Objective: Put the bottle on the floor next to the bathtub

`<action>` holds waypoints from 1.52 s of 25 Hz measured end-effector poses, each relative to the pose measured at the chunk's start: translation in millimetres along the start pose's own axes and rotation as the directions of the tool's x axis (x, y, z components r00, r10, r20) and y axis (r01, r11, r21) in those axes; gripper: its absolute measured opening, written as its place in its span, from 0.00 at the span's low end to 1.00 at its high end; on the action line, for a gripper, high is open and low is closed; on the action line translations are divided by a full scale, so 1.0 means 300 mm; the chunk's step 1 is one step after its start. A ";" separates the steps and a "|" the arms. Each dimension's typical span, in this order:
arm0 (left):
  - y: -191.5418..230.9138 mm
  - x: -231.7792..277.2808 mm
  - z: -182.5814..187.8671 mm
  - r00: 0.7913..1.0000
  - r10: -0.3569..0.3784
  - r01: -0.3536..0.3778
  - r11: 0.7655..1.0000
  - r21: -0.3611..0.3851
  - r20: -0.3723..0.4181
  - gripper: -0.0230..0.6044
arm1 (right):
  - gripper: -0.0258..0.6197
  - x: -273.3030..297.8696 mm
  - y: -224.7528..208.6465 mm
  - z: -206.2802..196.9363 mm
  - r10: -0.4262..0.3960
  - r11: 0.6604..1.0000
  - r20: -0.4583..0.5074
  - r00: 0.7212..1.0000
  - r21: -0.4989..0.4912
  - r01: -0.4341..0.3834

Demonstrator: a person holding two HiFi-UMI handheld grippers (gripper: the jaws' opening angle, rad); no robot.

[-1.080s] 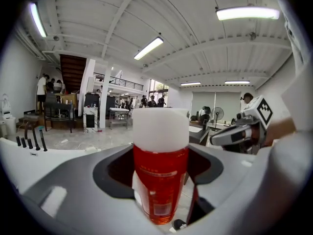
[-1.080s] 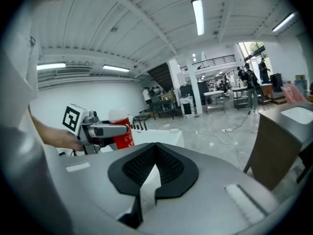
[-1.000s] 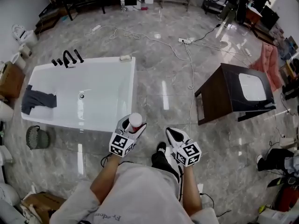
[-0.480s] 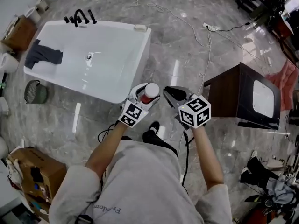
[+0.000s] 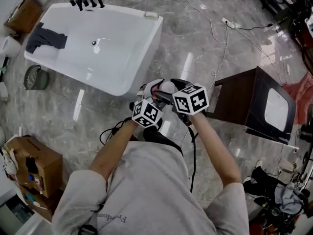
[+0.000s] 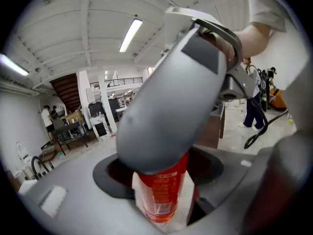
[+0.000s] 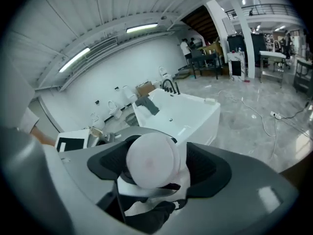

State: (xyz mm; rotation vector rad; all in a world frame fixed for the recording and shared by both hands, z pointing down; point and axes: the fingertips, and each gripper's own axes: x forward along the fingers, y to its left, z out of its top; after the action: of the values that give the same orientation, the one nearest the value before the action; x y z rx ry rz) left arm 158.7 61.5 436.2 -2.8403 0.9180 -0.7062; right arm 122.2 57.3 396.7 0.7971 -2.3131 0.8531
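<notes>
A bottle (image 5: 167, 86) of red liquid with a white cap is held upright over the marble floor, just off the white bathtub's (image 5: 146, 58) near corner. My left gripper (image 5: 157, 88) is shut on its body (image 6: 164, 190). My right gripper (image 5: 166, 95) has come in from the right, and its jaws have just been opening. They now stand wide on either side of the white cap (image 7: 151, 160), and the pads do not press on it. One grey right jaw (image 6: 171, 97) fills the left gripper view and hides the bottle's top.
A dark cloth (image 5: 46, 38) hangs over the bathtub's far rim by a black faucet (image 5: 88, 1). A dark wooden cabinet (image 5: 244, 99) with a white basin stands on the right. Cables (image 5: 222, 48) trail over the floor. A wire basket (image 5: 35, 77) and cardboard box (image 5: 29, 163) sit at the left.
The right gripper swung left onto the bottle and opened its jaws around the cap. The left gripper carried the bottle a little to the right, past the tub's corner.
</notes>
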 end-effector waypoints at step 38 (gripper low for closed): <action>0.440 0.468 -0.689 0.987 -0.119 0.073 0.932 -0.354 -0.110 0.56 | 0.49 0.705 -0.946 -0.383 -0.366 0.910 -0.414 0.833 -0.346 0.228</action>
State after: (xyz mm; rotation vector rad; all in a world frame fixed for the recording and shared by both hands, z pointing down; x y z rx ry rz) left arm 95.7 -112.3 649.7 -3.2018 1.0212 -0.8218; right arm 204.3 -109.9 718.8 0.7069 -1.7608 0.4873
